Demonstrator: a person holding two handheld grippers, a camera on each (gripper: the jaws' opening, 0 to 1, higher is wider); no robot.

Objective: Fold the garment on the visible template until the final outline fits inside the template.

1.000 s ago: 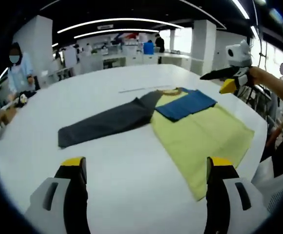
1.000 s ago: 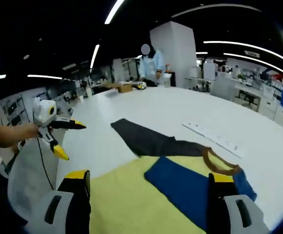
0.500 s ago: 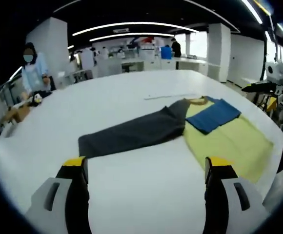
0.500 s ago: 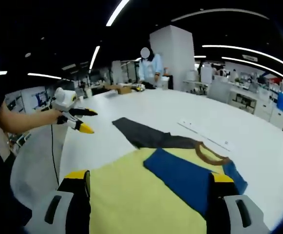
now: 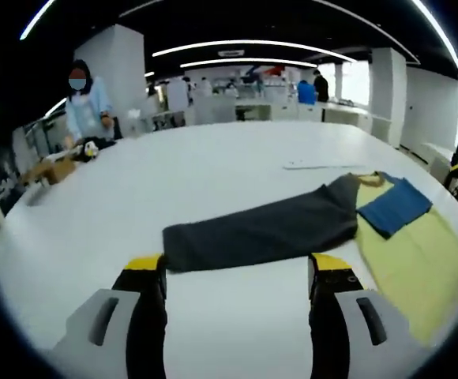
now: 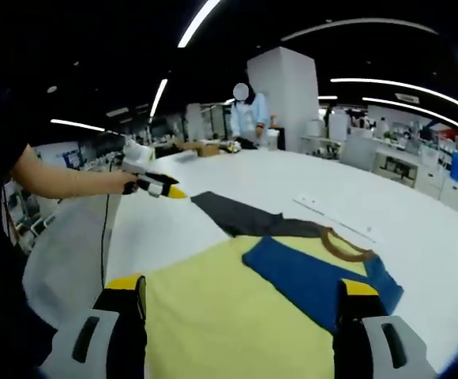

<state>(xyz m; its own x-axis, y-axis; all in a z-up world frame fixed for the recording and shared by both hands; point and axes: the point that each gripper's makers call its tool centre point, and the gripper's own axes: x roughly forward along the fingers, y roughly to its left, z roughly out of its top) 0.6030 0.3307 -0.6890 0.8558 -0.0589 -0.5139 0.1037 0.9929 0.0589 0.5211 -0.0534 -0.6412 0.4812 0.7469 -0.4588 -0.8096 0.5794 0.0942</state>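
Observation:
A long-sleeved garment lies flat on the white table (image 5: 213,158). Its body is yellow (image 5: 412,264), with a brown collar (image 6: 347,246). One blue sleeve (image 6: 316,272) is folded across the chest, and a dark grey sleeve (image 5: 260,230) stretches out straight. My left gripper (image 5: 237,268) is open just short of the grey sleeve's cuff end, with nothing between its jaws. In the right gripper view the left gripper (image 6: 156,187) hovers near that cuff, held on an outstretched arm. My right gripper (image 6: 241,286) stands open over the yellow body (image 6: 229,304), holding nothing.
A thin white strip (image 6: 335,217) lies on the table beyond the collar. A person in a light blue top (image 5: 83,91) stands at the table's far side beside small items and a box (image 5: 51,167). Desks and pillars fill the room behind.
My left gripper has travelled along the grey sleeve toward its cuff, and its jaws stand a little closer together. The right gripper has hardly moved. The garment lies as before.

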